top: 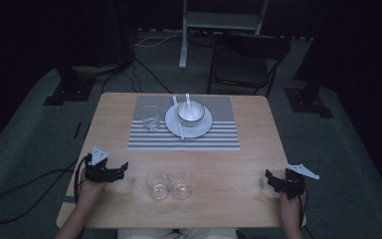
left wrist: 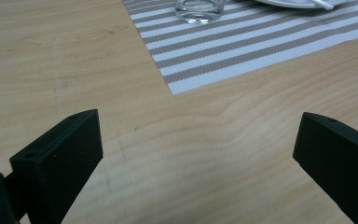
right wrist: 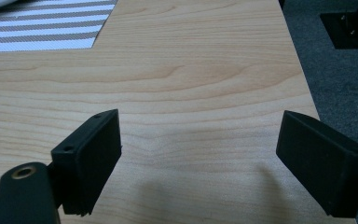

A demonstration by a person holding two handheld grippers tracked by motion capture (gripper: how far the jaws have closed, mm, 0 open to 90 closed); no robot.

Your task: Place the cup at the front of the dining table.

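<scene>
Writing or labels cannot be read on anything here. Pale wood with a wavy grain makes up the table (top: 238, 169), a rectangle with rounded corners. On its far half lies a woven mat (top: 219, 134) in grey and white stripes, its ribbed weave plain in the left gripper view (left wrist: 242, 51). On the mat sit a round white plate (top: 201, 128), a shiny metal bowl (top: 191, 113) on the plate with a white spoon (top: 187, 99) leaning in it, chopsticks (top: 178, 117) laid across the plate's left side, and a clear tumbler (top: 150, 118) just left of the plate.

Two more glasses (top: 169, 185), short, round and clear with thick bases, stand touching side by side on bare wood near the table's near edge, between the two grippers and closer to the left one.

Each tool is matt black with blocky jaws. The left gripper (top: 121, 171) rests on the table left of the glasses, jaws spread wide and empty. The right gripper (top: 272, 180) sits near the table's right edge, well apart from the glasses, jaws likewise spread with only wood between them.
</scene>
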